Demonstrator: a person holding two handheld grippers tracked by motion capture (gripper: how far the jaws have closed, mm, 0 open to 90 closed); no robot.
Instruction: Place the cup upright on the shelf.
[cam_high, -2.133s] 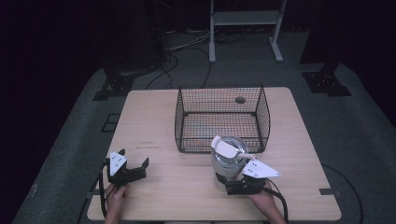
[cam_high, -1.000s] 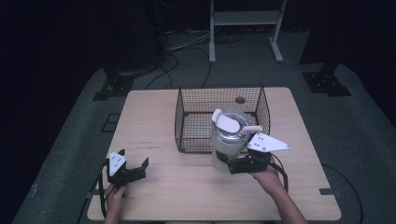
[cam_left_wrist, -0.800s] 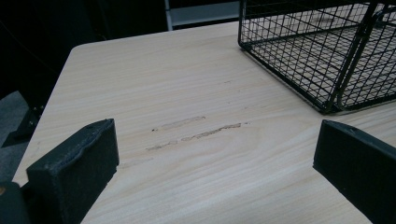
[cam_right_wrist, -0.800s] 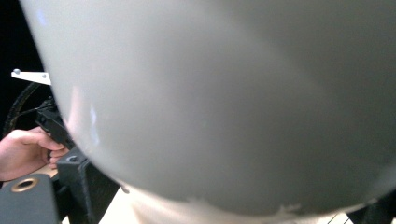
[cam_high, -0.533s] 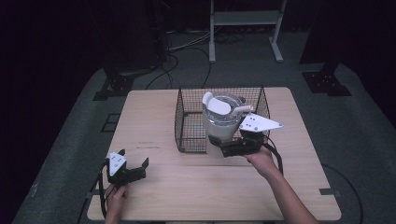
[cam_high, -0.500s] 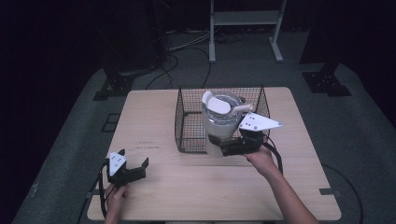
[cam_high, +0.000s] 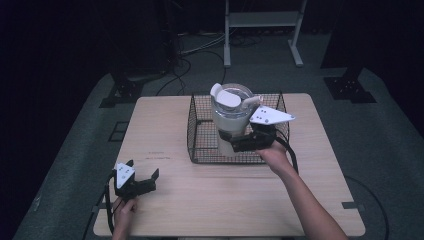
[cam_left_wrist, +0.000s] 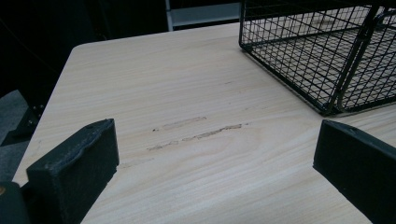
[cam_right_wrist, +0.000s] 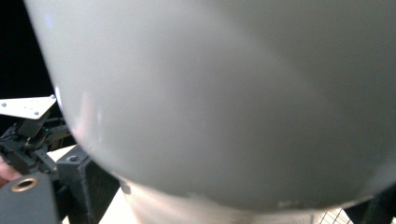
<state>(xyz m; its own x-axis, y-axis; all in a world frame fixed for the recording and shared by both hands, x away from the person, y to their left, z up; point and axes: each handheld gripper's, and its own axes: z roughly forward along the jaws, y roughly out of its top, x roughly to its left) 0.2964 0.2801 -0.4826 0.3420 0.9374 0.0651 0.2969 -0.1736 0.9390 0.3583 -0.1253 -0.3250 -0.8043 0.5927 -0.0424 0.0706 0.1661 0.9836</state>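
White tumbler (cam_high: 231, 118), black wire basket (cam_high: 200, 131), pale wood table (cam_high: 210, 195).

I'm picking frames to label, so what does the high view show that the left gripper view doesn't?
High view alone: the right gripper clamped on a white lidded tumbler, held over the wire basket, plus both forearms and the floor. Left gripper view alone: its jaws wide apart, nothing between them, and scuff marks on the wood seen close up. Shared: the wooden table and the basket.
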